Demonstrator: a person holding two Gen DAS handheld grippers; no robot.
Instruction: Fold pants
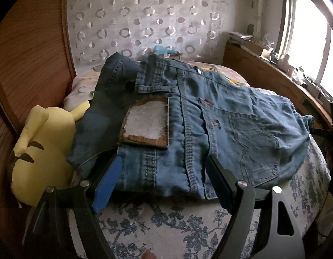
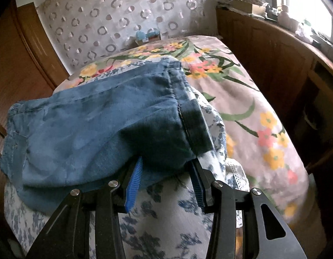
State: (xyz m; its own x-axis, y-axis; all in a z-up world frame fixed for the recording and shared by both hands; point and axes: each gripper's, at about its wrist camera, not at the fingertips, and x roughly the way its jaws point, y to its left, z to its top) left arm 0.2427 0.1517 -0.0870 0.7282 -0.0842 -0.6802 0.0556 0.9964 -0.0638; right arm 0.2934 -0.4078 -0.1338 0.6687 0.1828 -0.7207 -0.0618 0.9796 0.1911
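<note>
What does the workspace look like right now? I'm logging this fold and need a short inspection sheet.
Surface: bed with blue-flowered white cover; a bright flowered blanket beyond.
Job's things: jeans lie folded on the bed, waist patch up.
Clutter: yellow plush toy beside the jeans; small box by the wall.
Grippers: left gripper open, straddling the jeans' near edge; right gripper has the denim edge between its fingers, grip unclear.
Cables: nothing seen.
Surroundings: ring-patterned wall, wooden cabinet, cluttered window sill.
</note>
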